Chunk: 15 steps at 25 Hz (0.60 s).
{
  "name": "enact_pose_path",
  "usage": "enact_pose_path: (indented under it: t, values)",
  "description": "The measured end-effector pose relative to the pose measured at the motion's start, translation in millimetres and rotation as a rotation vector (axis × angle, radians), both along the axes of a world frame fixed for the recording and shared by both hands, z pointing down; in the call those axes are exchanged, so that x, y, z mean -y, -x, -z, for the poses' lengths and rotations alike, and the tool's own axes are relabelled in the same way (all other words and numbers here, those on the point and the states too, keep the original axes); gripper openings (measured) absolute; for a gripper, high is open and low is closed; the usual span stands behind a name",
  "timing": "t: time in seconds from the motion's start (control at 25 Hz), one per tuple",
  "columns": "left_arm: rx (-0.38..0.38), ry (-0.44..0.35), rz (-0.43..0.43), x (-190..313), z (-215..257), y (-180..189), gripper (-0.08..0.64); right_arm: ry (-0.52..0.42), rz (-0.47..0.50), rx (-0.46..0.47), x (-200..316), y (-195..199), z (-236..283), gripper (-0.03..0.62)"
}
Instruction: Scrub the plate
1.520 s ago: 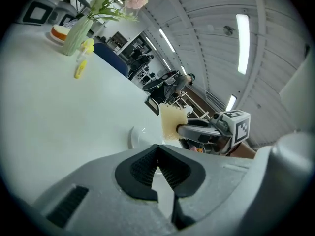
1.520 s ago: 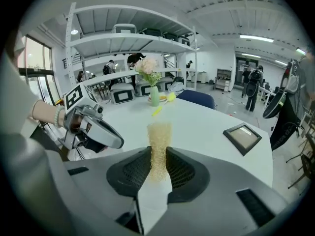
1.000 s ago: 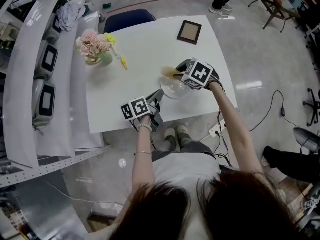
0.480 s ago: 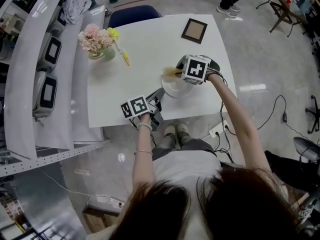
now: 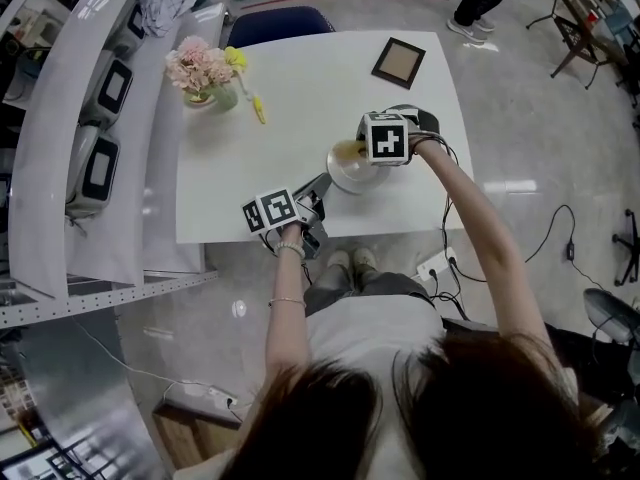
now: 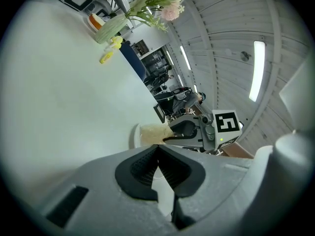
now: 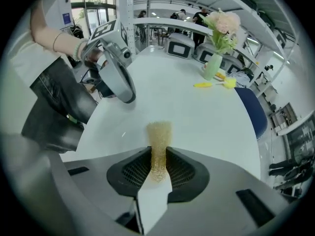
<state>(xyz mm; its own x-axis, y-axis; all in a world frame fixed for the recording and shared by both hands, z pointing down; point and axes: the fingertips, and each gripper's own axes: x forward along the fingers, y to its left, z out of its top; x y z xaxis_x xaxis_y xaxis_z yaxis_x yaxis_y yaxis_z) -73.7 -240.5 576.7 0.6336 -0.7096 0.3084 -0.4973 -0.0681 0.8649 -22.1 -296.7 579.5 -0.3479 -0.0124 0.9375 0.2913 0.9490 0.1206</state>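
Head view: the plate (image 5: 352, 178) is sitting near the front edge of the table (image 5: 290, 88). The right gripper (image 5: 358, 150) is pressing a sponge (image 5: 343, 151) onto the plate at eleven o'clock, likely scrubbing. The left gripper (image 5: 318, 190) is waiting just beside the plate's eight o'clock, probably to brace it.

Left gripper view: its jaws are meeting with nothing between them.

Right gripper view: the jaws are pinching the sponge, its free end sticking forward for wiping.

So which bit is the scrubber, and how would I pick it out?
Look at the white table; near its front edge sits a pale plate. Over the plate, the right gripper pinches a sponge: a tan, coarse-textured strip, unlike the smooth bright-yellow item by the flower vase.
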Motion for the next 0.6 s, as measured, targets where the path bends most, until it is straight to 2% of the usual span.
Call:
enact_pose_path:
  t: [0.6]
  values:
    - [-0.007,0.004,0.044,0.9,-2.7,-5.9,0.011,-0.008,0.098,-0.031,5.8,1.2,-3.9,0.086]
